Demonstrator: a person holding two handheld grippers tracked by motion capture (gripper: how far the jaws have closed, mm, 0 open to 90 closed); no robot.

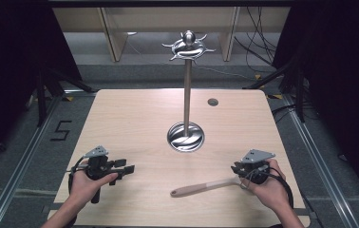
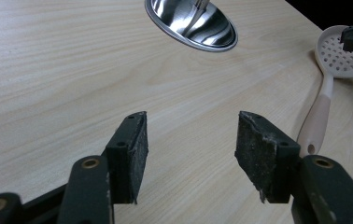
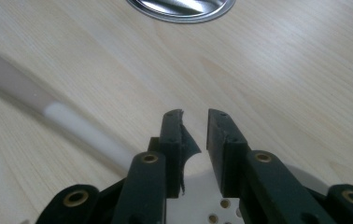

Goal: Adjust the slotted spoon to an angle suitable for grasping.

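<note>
A slotted spoon (image 1: 201,186) with a beige handle and a white perforated head lies flat at the front right of the wooden table (image 1: 135,118). My right gripper (image 1: 238,167) sits low over the head, which it covers in the high view. In the right gripper view its jaws (image 3: 195,114) stand a narrow gap apart. The white head (image 3: 202,200) lies under them and the handle (image 3: 81,128) runs off to the left. My left gripper (image 1: 130,166) rests at the front left, open wide and empty (image 2: 191,116), pointing towards the spoon (image 2: 321,116).
A metal stand rises from a round shiny base (image 1: 185,137) at the table's middle. Its thin pole (image 1: 187,90) carries a ring of hooks (image 1: 188,45) at the top. A small grey cap (image 1: 212,101) sits in the tabletop behind it. The base also appears ahead of both grippers (image 2: 191,23) (image 3: 181,7).
</note>
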